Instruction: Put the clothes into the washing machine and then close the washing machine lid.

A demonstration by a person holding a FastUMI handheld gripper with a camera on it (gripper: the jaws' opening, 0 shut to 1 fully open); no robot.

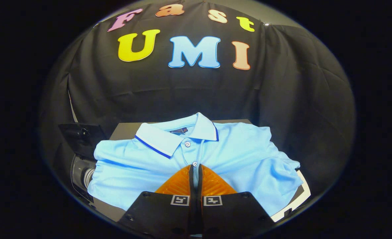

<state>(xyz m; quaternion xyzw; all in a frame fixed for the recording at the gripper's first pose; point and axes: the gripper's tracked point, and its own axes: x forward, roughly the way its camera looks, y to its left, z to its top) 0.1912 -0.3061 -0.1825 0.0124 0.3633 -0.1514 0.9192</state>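
Ribbed fingers [195, 168] pinching soft polo shirt [216, 152]

Polo shirt [196, 159] spread flat on counter [123, 130]; washing machine [81, 172] left of it; hand-held gripper [195, 167] fingers closed together over shirt's placket.

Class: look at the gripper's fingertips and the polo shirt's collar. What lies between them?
In the gripper view, the shirt's buttoned placket lies between the nearly shut gripper and the collar of the light blue polo shirt.
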